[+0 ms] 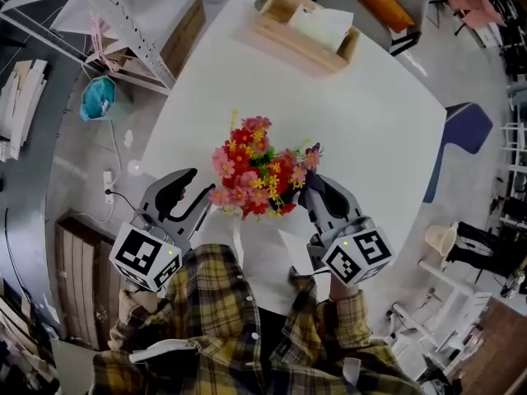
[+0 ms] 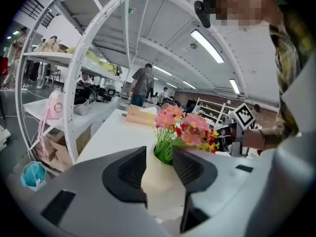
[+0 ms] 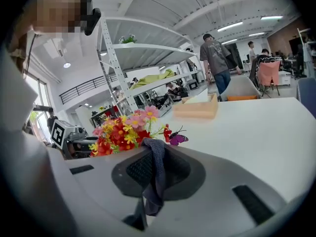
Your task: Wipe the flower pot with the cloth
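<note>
Flower pot (image 2: pixel 157 181) is a smooth cream-coloured one stuffed with a bunch of pink, red and yellow flowers (image 1: pixel 259 171). It sits at the near edge of the big white table (image 1: pixel 354 113), right in front of the person, with a gripper on either side. From the head view you mostly just see blooms, since the pot is tucked under them.

The left gripper (image 2: pixel 159 157) is right up at the pot with its jaws apart. In its own view the pot's neck shows in the gap, and the pads don't look like they're pressing on it, though I can't tell for sure if one is touching.

The right gripper (image 3: pixel 153 149) is clamped tight on a dark grey-purple knitted cloth (image 3: pixel 157 177), which hangs down in a fold from the pinch. It's just beside the flowers on the other side, near a little purple butterfly decoration (image 3: pixel 177 139) sticking out of the bunch.

Further back on the table there's a light wooden box (image 1: pixel 306 30) with white paper in it, well apart from the pot. Yellow plaid sleeves (image 1: pixel 214 295) fill the bottom of the head view.
</note>
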Demonstrator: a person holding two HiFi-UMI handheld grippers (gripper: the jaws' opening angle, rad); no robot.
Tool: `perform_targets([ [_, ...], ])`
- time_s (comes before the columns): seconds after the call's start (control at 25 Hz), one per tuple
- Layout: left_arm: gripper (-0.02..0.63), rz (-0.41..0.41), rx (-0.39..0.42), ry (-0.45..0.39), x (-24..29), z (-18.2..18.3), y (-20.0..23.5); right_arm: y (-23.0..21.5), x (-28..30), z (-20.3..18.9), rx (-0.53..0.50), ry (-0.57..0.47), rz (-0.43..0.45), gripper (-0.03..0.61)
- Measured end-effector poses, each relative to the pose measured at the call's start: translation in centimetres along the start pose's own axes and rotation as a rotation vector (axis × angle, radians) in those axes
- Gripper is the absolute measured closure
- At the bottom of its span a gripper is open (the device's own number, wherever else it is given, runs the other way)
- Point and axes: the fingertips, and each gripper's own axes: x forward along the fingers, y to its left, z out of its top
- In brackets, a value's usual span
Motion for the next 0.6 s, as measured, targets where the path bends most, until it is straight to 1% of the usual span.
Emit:
perform_targets([
  [0.24, 0.36, -0.081, 0.064, 0.057, 1.9, -3.3, -0.3, 0.1, 2.1, -1.6, 0.007, 0.021, 0.011, 0.563],
  [0.44, 0.304, -0.123, 0.114, 0.059, 3.8, -4.3, -0.2, -0.4, 3.2, -2.7, 0.029, 0.021, -0.004, 0.563],
  [0.48, 0.289, -0.133, 0.136, 0.063, 4.2, -4.5, 0.0, -0.6, 3.5, -2.9, 0.037, 0.02, -0.008, 0.563],
  [0.52, 0.257, -0.143, 0.158, 0.069, 4.6, -4.7, 0.1, -0.9, 3.7, -3.0, 0.046, 0.02, -0.012, 0.563],
  [0.6, 0.25, -0.16, 0.183, 0.075, 5.2, -4.9, 0.1, -1.4, 4.2, -3.4, 0.066, 0.018, -0.017, 0.563],
])
